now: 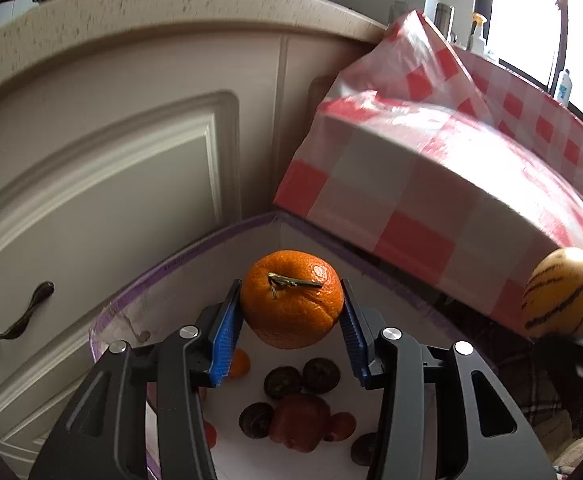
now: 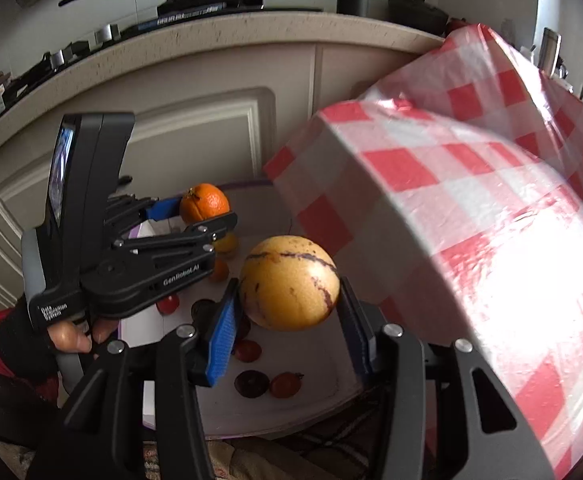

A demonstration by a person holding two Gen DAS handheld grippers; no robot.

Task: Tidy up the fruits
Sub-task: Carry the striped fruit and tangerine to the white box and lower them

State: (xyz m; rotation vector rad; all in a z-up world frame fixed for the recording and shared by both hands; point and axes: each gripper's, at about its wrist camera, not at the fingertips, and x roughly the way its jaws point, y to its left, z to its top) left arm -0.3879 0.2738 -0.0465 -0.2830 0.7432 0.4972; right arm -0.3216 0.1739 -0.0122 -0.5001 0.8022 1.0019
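Both tools are carrying fruit above a white tray (image 1: 251,456) lying beside a cream cabinet (image 1: 103,168). The left tool (image 1: 289,308) is clamping an orange (image 1: 291,298), stem up, over the tray's far corner, while the right tool (image 2: 287,300) is gripping a yellow melon (image 2: 289,282) with purple stripes near the tray's right edge, just beside a box wrapped in red-checked plastic (image 2: 451,200). Small dark and red fruits (image 1: 291,400) are lying loose on the tray floor below. The sorting step appears to be mid-carry; the next move likely calls for lowering each fruit to a free spot, clear of the small pieces, before letting go.
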